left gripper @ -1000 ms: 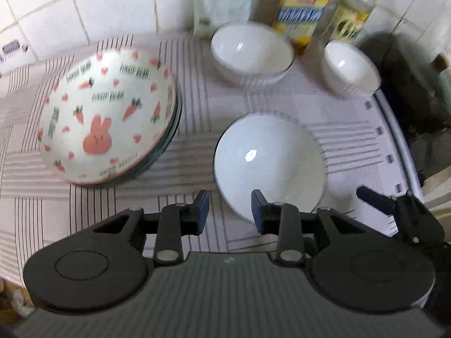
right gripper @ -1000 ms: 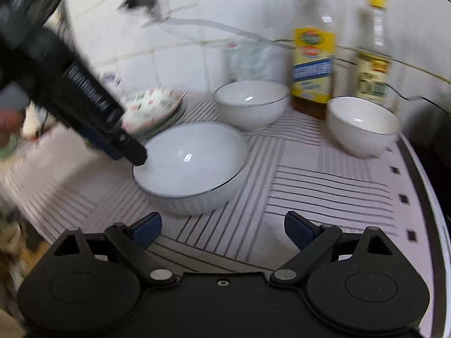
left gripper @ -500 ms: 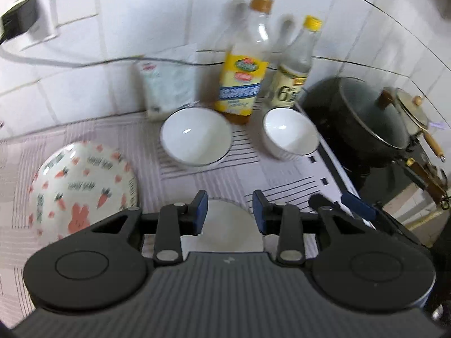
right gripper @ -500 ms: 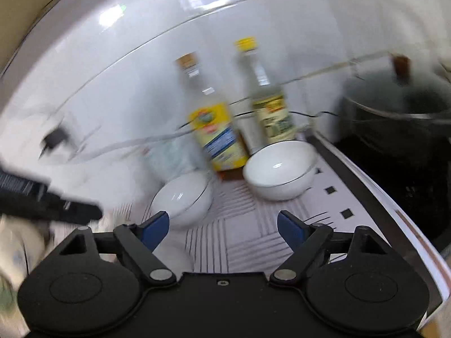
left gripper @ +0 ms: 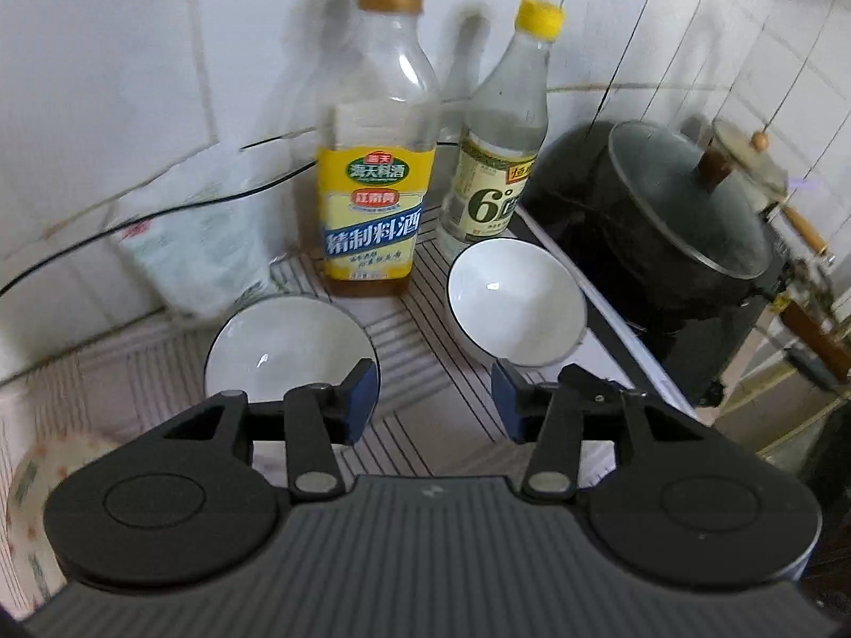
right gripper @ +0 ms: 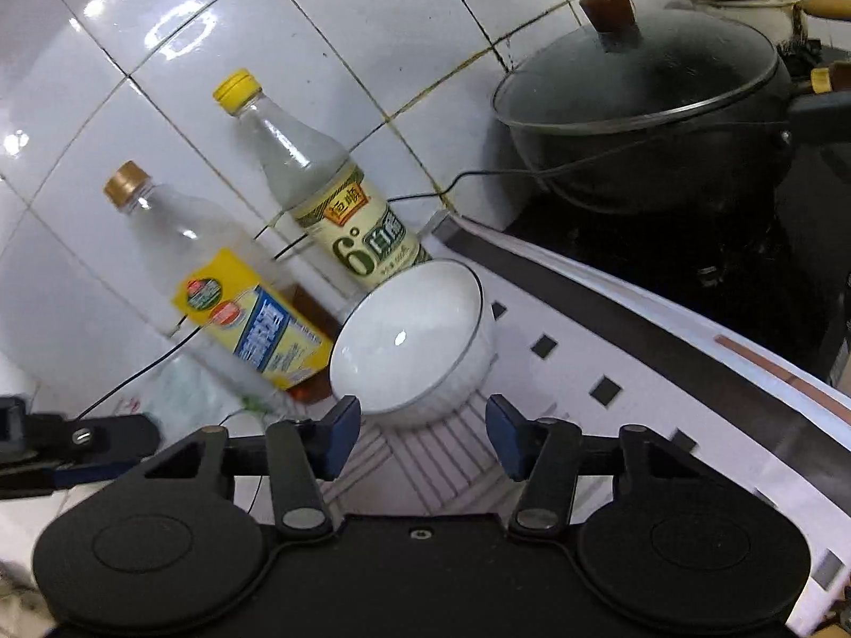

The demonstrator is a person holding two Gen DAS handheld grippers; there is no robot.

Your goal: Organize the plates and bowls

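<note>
Both grippers have swung toward two seemingly empty white bowls (left gripper: 515,302), jaws open, gripping nothing.

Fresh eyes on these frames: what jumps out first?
Two tall bottles against the tiled wall: the yellow-label bottle and, to its right, the yellow-capped bottle. Two white bowls sit before them, small bowl just ahead of the open right gripper. A lidded black wok fills the right.

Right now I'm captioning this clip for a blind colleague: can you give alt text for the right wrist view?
The open right gripper points at a small white bowl on a striped mat, its fingers apart and holding nothing. Behind the bowl, two bottles stand by a white tiled wall: a yellow-capped one and a gold-capped one. A lidded black wok sits on the right.
</note>
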